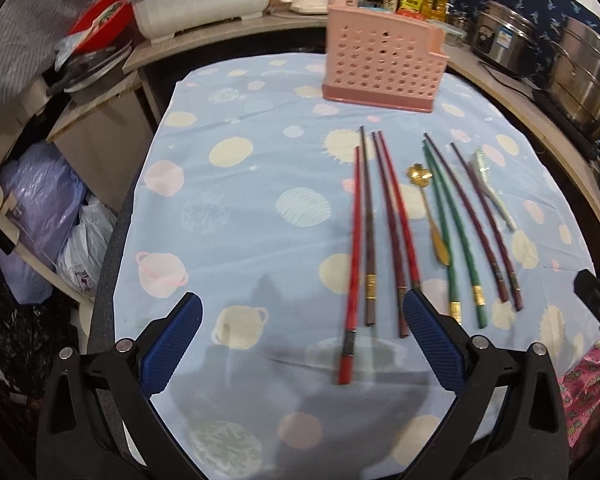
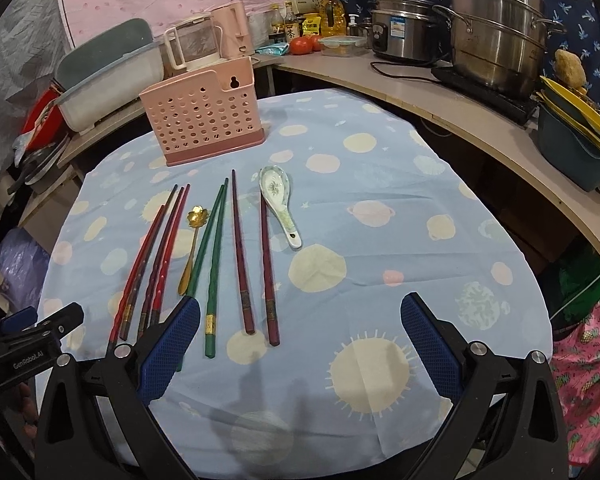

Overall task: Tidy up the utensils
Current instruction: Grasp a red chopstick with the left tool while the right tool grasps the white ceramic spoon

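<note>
Several chopsticks lie side by side on the blue patterned tablecloth (image 1: 236, 240): red and brown ones (image 1: 364, 232), a green pair (image 1: 452, 232) and a dark maroon pair (image 1: 484, 224). A gold flower spoon (image 1: 428, 208) lies between them and a white ceramic spoon (image 2: 278, 204) at the right. A pink perforated utensil holder (image 1: 382, 62) stands upright behind them, also in the right wrist view (image 2: 206, 114). My left gripper (image 1: 300, 328) is open and empty above the near ends of the red chopsticks (image 2: 140, 276). My right gripper (image 2: 300, 332) is open and empty, right of the maroon pair (image 2: 256, 264).
A curved wooden counter (image 2: 440, 100) wraps the back and right, carrying steel pots (image 2: 496, 24), a rice cooker (image 2: 404, 28), bottles, tomatoes and a grey basin (image 2: 108, 76). Yellow plates in a teal tub (image 2: 572, 152) sit at the right. Plastic bags (image 1: 48, 208) lie left of the table.
</note>
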